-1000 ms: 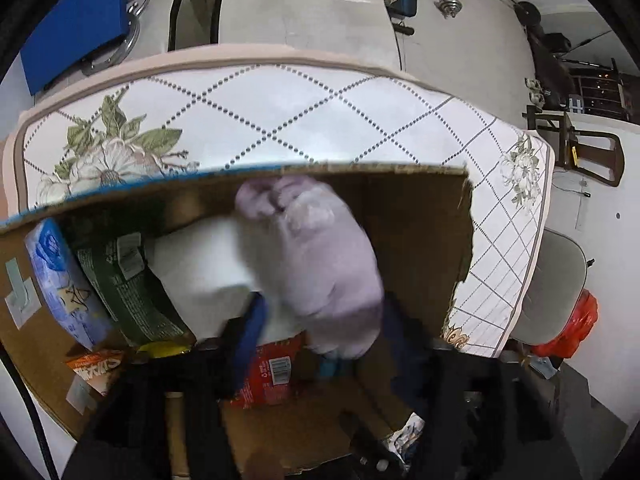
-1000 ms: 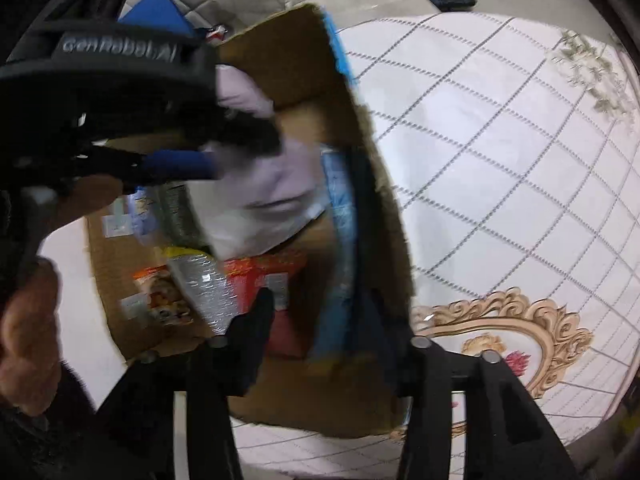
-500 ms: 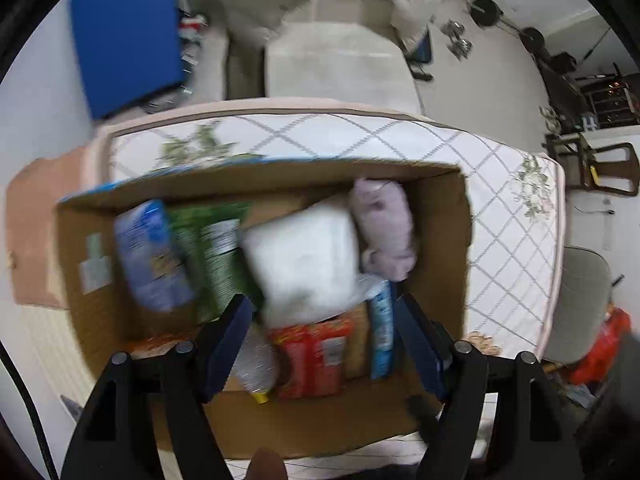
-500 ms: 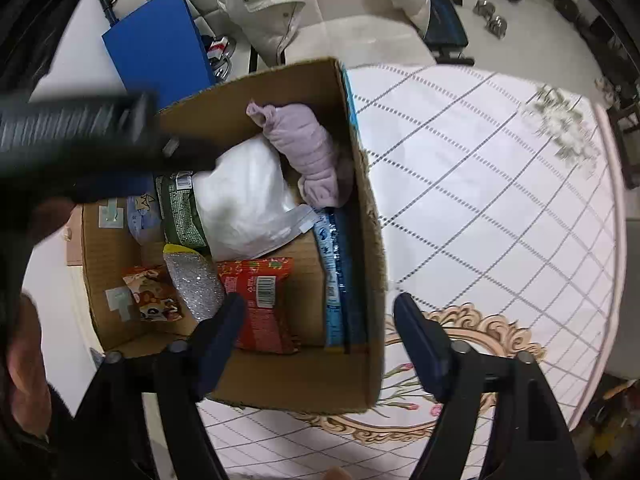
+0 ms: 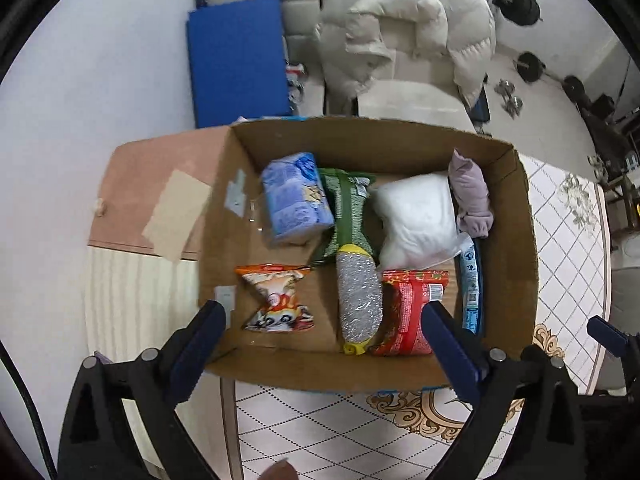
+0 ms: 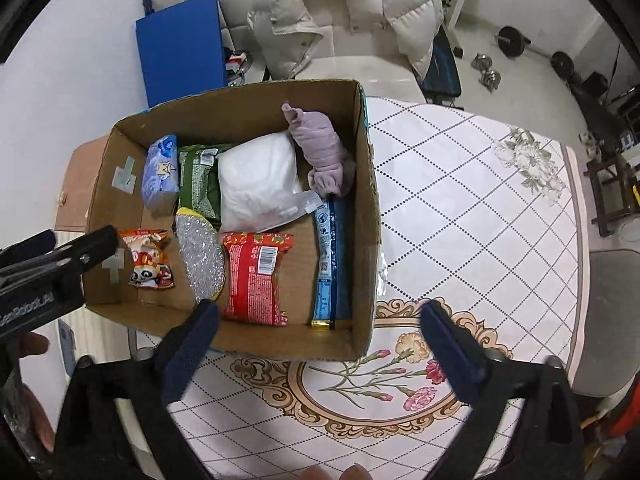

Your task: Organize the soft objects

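A cardboard box [image 5: 516,240] [image 6: 366,216] stands on the patterned table. A rolled lilac cloth [image 5: 470,196] [image 6: 324,148] lies in its far right corner beside a white soft pack [image 5: 416,216] [image 6: 256,180]. A blue tissue pack [image 5: 294,198] [image 6: 160,170], green bag [image 5: 346,208], silver scrubber [image 5: 358,300] [image 6: 200,258], red packet [image 5: 408,312] [image 6: 254,276] and orange snack [image 5: 276,300] [image 6: 150,260] also lie inside. My left gripper [image 5: 324,324] is open and empty above the box's near edge. My right gripper [image 6: 318,332] is open and empty over the box's front right corner.
The table [image 6: 460,200] has a white diamond-patterned cloth reaching right of the box. A sofa with a cream puffer jacket [image 5: 408,28] and a blue mat [image 5: 236,60] lie beyond. Dumbbells and weights sit on the floor at the far right. A grey chair [image 6: 608,300] stands by the table.
My left gripper let go of the lilac cloth into the box's right corner, then opened and pulled up and back. My right gripper also drew back from the box.
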`<state>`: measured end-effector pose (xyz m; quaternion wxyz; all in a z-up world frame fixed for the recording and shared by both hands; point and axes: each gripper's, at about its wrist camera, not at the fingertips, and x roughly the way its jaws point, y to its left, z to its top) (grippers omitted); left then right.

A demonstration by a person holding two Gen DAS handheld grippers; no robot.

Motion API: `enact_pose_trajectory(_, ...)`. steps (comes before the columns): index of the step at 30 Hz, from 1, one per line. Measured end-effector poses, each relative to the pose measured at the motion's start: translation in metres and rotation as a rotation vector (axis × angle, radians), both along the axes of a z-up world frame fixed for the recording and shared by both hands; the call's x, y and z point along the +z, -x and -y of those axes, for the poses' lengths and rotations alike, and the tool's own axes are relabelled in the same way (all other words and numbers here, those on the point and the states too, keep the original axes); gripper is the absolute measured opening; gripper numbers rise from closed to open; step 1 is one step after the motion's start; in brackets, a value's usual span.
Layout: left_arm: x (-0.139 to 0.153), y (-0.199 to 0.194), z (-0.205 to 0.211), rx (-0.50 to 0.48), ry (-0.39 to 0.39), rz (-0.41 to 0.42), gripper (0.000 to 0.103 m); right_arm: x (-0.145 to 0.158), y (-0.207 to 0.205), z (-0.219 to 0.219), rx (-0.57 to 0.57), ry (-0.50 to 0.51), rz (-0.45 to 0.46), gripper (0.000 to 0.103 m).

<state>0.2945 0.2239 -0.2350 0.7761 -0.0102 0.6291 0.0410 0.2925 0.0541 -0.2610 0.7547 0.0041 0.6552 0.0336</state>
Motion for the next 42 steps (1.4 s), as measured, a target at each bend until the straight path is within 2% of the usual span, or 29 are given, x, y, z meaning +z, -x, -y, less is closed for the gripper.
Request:
enact_pose_trajectory(8, 0.018, 0.027, 0.003, 0.001, 0.017, 0.035, 0.1, 0.011, 0.018, 0.003, -0.015, 0.044, 0.04, 0.103)
enact_pose_trajectory(12, 0.037, 0.041, 0.006, 0.009, -0.006, 0.088, 0.1, 0.027, 0.025, 0.007, -0.012, 0.039, 0.066, 0.103)
enact_pose_trajectory(14, 0.047, 0.05, 0.007, 0.024, 0.0, 0.11, 0.1, 0.043, 0.033, 0.01, -0.011, 0.033, 0.098, 0.103)
enact_pose_trajectory(18, 0.088, 0.08, 0.013, 0.03, -0.022, 0.192, 0.1, 0.083, 0.057, 0.018, -0.017, 0.03, 0.172, 0.103)
enact_pose_trajectory(22, 0.13, 0.112, 0.019, 0.017, -0.019, 0.261, 0.1, 0.135, 0.092, 0.023, -0.013, 0.03, 0.255, 0.103)
enact_pose_trajectory(27, 0.17, 0.147, 0.023, -0.004, -0.014, 0.297, 0.1, 0.196, 0.135, 0.029, -0.004, 0.028, 0.352, 0.103)
enact_pose_trajectory(31, 0.193, 0.17, 0.023, -0.002, 0.002, 0.323, 0.1, 0.233, 0.163, 0.032, 0.003, 0.022, 0.412, 0.103)
enact_pose_trajectory(37, 0.221, 0.193, 0.025, 0.003, -0.014, 0.378, 0.1, 0.275, 0.196, 0.035, 0.012, 0.034, 0.5, 0.103)
enact_pose_trajectory(42, 0.232, 0.206, 0.027, -0.004, -0.02, 0.404, 0.1, 0.289, 0.207, 0.037, 0.016, 0.04, 0.517, 0.103)
